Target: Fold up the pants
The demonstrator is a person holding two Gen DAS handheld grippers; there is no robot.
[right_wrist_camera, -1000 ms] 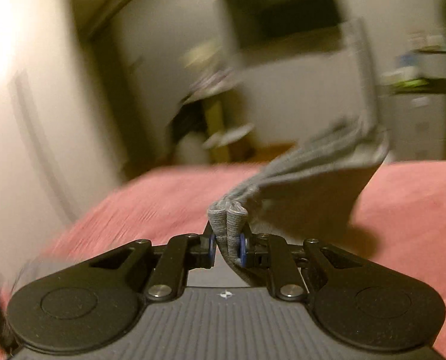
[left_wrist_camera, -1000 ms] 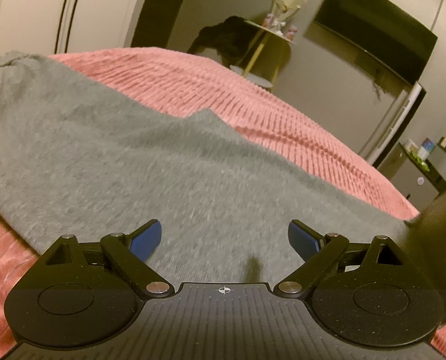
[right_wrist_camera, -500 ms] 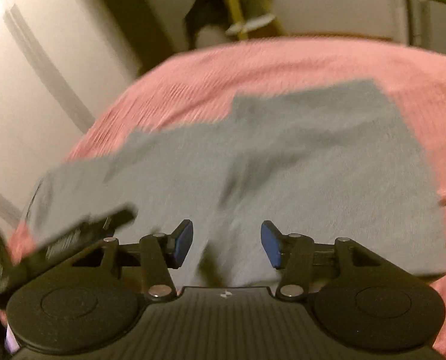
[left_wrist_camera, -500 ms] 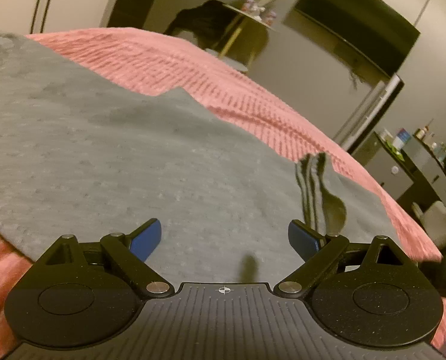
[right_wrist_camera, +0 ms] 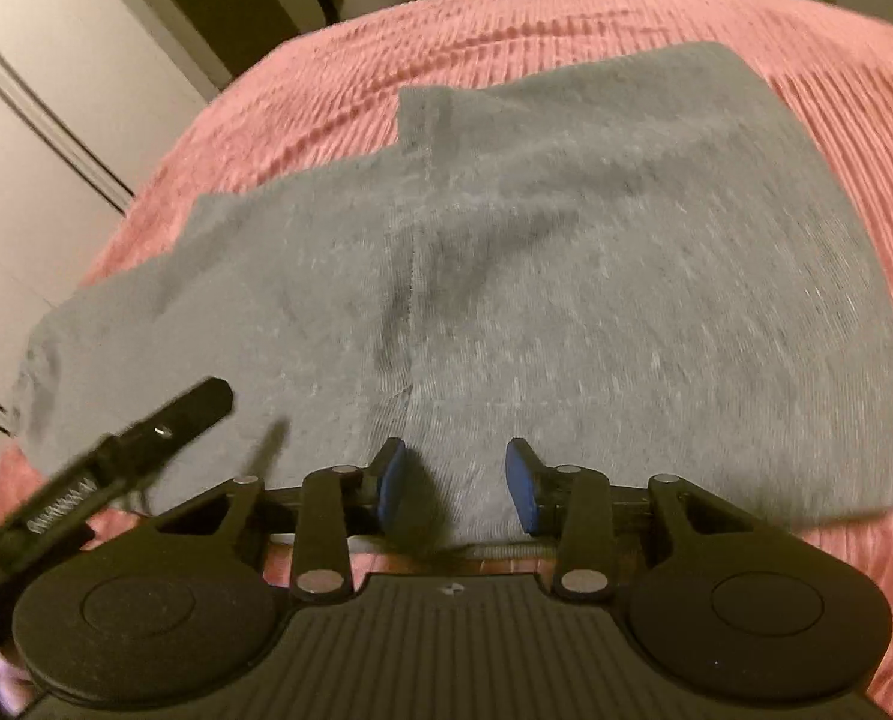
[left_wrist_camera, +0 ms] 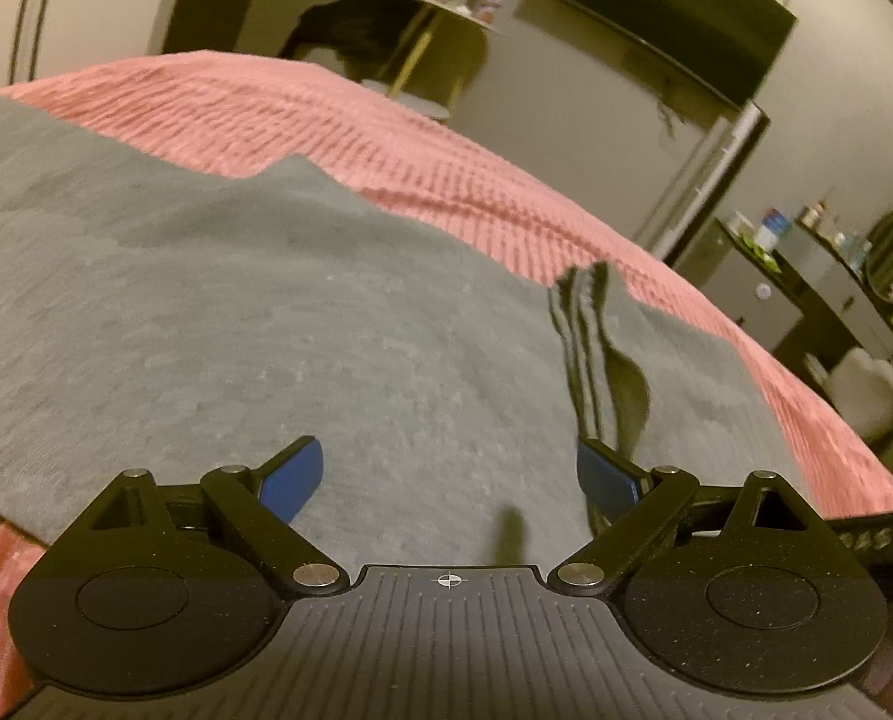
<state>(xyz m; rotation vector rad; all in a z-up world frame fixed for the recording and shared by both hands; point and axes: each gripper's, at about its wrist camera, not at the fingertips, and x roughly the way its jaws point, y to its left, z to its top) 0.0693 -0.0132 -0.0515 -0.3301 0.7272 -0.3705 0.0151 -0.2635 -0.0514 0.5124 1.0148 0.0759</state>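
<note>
Grey pants [left_wrist_camera: 266, 312] lie folded over on a pink ribbed bedspread [left_wrist_camera: 446, 150]. My left gripper [left_wrist_camera: 449, 474] hovers open just above the cloth, nothing between its blue pads. A small ridge of bunched fabric [left_wrist_camera: 590, 348] stands up ahead of its right finger. In the right wrist view the pants [right_wrist_camera: 566, 270] spread out flat, with a stepped far edge. My right gripper [right_wrist_camera: 454, 480] sits low over their near edge with its jaws closing. Cloth lies between the pads, which do not press on it. The left gripper's body [right_wrist_camera: 116, 450] shows at the left.
Past the bed's far edge stand a small side table [left_wrist_camera: 446, 18] with yellow legs and dark clothing [left_wrist_camera: 338, 24] draped beside it. A wall-mounted TV [left_wrist_camera: 656, 30] and a dresser [left_wrist_camera: 806, 276] are at the right. Wardrobe doors [right_wrist_camera: 38, 90] run along the left.
The right gripper let go of the bunched grey fabric, opened and sank toward the bed, tipping downward. The carried layer now lies flat on the pants. The left gripper barely moved.
</note>
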